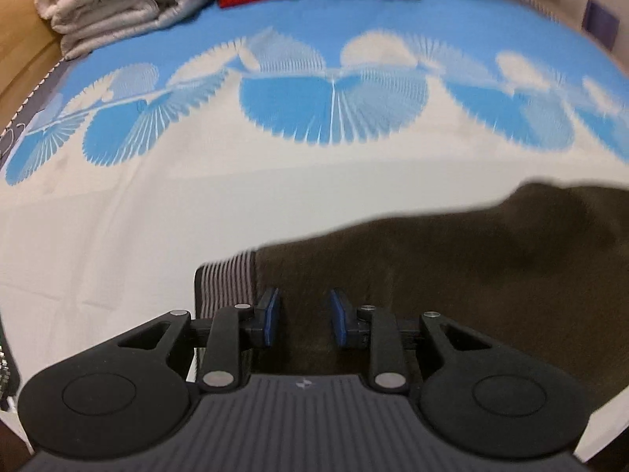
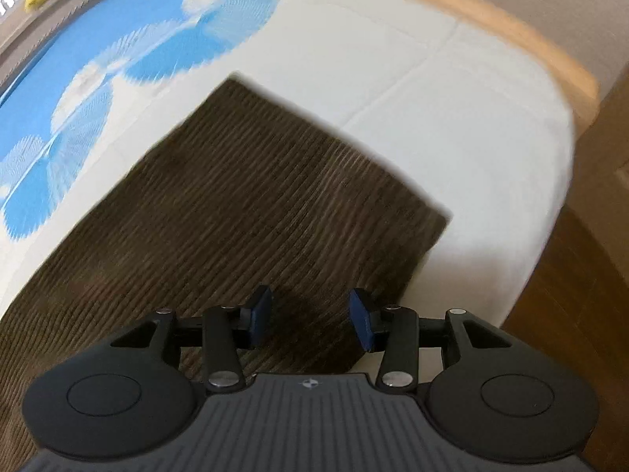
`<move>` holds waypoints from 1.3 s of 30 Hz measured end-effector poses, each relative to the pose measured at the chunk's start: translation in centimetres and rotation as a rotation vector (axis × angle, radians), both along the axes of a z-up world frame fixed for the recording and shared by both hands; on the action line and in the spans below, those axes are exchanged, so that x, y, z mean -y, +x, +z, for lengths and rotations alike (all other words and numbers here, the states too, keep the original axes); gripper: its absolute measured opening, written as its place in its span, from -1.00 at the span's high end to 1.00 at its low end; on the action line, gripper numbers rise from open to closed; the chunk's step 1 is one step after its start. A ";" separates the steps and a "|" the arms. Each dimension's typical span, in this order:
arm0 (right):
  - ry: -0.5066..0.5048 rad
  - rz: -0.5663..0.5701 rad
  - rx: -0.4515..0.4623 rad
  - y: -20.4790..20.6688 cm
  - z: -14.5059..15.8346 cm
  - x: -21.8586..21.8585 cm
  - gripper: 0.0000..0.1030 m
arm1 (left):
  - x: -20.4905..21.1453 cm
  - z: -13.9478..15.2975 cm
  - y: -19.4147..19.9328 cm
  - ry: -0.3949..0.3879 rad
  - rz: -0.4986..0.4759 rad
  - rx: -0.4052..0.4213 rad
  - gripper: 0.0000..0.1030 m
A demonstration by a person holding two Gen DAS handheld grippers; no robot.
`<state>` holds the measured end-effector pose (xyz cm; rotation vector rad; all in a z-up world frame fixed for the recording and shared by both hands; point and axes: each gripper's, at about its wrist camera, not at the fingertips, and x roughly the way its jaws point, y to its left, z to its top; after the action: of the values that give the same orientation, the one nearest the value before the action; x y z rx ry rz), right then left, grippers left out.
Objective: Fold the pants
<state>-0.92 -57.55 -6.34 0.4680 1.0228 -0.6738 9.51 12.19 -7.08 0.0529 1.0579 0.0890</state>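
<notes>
pants (image 2: 243, 204) lie flat on bed (image 2: 452, 126), folding seemingly unfinished | left gripper (image 1: 304, 322) parted over waistband (image 1: 226, 287), empty | right gripper (image 2: 310, 320) parted at hem, empty

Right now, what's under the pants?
The pants lie flat on the bed sheet, white here and blue-patterned farther back. Sheet shows on all sides; the part beneath is covered, so anything hidden there can't be seen. Both claws, left and right, are open over the fabric.

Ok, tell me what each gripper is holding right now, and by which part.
Nothing is held. The left gripper and right gripper are both open above the brown pants.
</notes>
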 end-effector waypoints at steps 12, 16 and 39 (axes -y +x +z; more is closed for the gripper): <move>0.010 -0.201 -0.005 -2.4 -0.4 2.6 -0.11 | 2.7 -1.6 0.3 0.092 -0.089 -0.060 0.12; 0.069 -0.213 0.026 -2.6 -1.0 2.9 -0.28 | 3.8 -1.8 0.3 0.098 -0.131 -0.060 0.11; 0.147 -0.282 0.268 -2.9 2.2 1.1 0.71 | 3.6 -1.5 -0.1 0.096 -0.120 -0.033 0.11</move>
<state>-3.83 -58.61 -4.11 0.8193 0.7611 -0.7644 9.42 8.56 -8.57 0.2050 1.0805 0.0299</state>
